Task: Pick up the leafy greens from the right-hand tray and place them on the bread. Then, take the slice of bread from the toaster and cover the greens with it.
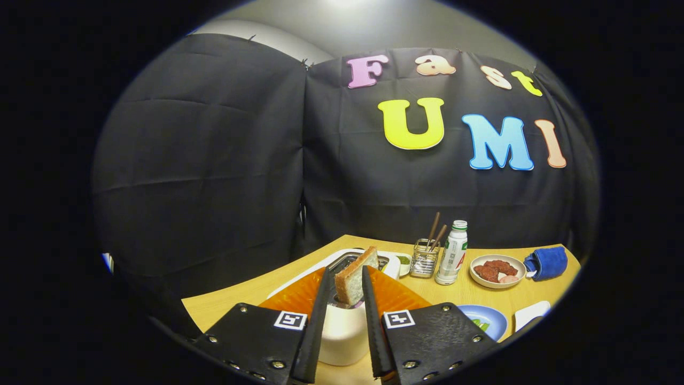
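Observation:
A slice of bread stands tilted in the slot of a white toaster, its crust uppermost. My gripper reaches over the toaster with one finger on each side of the slice. The right finger lies against the bread's edge, while a narrow dark gap shows between the left finger and the slice, so the jaws stand slightly apart around it. To the right of the fingers a blue plate carries something green; I cannot make out bread under it.
An orange ribbed mat lies around the toaster, a white tray beyond it. Further back on the wooden table stand a holder with chopsticks, a bottle, a bowl of red food and a blue cloth.

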Tool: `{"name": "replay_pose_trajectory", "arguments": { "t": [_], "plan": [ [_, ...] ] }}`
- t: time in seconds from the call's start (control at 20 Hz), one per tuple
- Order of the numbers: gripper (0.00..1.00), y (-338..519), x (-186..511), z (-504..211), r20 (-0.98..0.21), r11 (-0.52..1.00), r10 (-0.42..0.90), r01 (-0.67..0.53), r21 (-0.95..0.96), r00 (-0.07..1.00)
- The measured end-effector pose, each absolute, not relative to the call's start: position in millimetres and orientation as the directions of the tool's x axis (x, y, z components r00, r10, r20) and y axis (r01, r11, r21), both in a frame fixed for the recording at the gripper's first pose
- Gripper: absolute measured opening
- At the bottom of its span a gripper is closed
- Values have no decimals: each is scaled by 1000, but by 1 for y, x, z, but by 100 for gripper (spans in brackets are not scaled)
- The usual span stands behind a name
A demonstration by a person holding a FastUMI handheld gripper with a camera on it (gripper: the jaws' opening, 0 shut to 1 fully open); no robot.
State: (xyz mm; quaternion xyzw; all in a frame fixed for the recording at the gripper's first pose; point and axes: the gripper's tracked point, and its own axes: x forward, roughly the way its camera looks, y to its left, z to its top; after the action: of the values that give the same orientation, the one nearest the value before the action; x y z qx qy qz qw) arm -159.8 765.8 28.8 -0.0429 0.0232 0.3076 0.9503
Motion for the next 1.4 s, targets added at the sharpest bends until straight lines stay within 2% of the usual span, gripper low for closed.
{"name": "replay_pose_trajectory", "arguments": {
  "t": [0.45, 0.9, 1.25, 1.35, 1.4],
  "plan": [
    [38, 780, -146, 14, -59, 849, 501, -503, -161, 864],
    [38, 795, -125, 0, -52, 886, 443, -446, -130, 895],
    [38, 786, -114, -5, -43, 928, 344, -346, -137, 938],
    [37, 799, -115, -7, -38, 912, 386, -388, -135, 922],
    [34, 797, -114, -4, -23, 911, 389, -388, -143, 921]
  ]
}}
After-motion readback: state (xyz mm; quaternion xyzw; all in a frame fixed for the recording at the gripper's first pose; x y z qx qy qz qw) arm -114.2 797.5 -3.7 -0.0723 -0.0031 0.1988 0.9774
